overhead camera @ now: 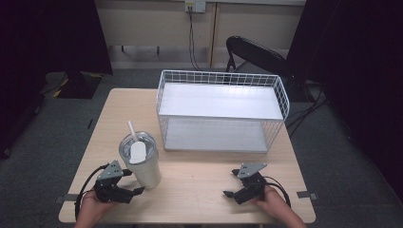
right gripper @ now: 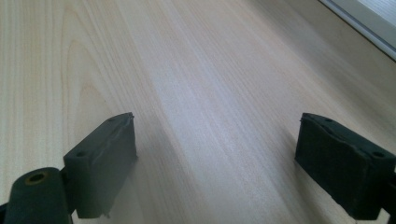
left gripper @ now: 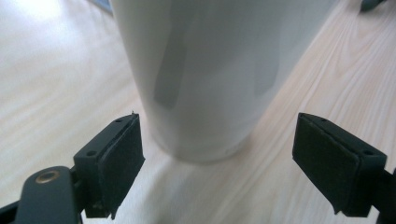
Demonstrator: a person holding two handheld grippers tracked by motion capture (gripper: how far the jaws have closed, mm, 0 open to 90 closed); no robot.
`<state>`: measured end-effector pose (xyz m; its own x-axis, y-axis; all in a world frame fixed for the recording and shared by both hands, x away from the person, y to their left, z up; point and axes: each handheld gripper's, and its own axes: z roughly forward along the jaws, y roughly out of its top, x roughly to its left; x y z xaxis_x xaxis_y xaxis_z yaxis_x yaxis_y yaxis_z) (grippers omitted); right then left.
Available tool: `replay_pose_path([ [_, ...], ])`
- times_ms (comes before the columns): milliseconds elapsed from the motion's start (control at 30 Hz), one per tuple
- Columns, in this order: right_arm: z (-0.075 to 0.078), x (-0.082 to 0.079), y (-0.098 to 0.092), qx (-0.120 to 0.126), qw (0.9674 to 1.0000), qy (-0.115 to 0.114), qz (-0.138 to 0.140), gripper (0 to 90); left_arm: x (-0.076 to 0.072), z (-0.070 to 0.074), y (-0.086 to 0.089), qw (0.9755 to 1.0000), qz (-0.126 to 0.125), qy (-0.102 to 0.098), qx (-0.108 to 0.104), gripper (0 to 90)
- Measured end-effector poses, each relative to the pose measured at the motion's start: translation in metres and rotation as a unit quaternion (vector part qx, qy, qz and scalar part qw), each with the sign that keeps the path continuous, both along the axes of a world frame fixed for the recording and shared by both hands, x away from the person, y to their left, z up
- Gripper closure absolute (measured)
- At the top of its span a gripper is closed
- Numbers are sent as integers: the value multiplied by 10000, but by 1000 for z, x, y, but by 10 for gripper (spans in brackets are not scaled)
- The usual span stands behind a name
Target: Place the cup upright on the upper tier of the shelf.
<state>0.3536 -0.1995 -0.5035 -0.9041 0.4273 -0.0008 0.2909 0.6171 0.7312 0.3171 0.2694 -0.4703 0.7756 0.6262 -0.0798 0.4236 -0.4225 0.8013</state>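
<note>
A white cup [overhead camera: 144, 164] with a lid and straw stands on the wooden table [overhead camera: 199, 190], in front of a wire rack [overhead camera: 221, 110]. The left gripper [overhead camera: 130, 183] spreads wide just beside the cup's base. The right gripper [overhead camera: 232, 184] gapes wide over bare wood, empty.

One tumbler [overhead camera: 141, 164] with one straw [overhead camera: 131, 130], one wire shelf rack [overhead camera: 222, 111], two tongs.

White tumbler [overhead camera: 143, 161] standing directly ahead of the left gripper [overhead camera: 129, 182], wire shelf rack [overhead camera: 222, 110] blocking the table's far half, bare tabletop [overhead camera: 199, 180] between the grippers
</note>
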Motion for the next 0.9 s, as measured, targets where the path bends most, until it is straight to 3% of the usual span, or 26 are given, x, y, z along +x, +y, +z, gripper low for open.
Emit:
replay_pose_path([
  [100, 0, 0, 0, 0, 10000, -2, 1, 119, 2, 4, -1, 9998, 30, -113, -163, 156],
  [333, 0, 0, 0, -1, 10000, -2, 1, 119, 4, 6, -1, 9991, 91, -157, -379, 155],
  [500, 0, 0, 0, -1, 10000, -2, 1, 119, 6, 10, -1, 9971, 154, -272, -690, 155],
  [900, 0, 0, 0, -1, 10000, -2, 0, 119, 9, 13, -7, 9946, 215, -511, -875, 107],
])
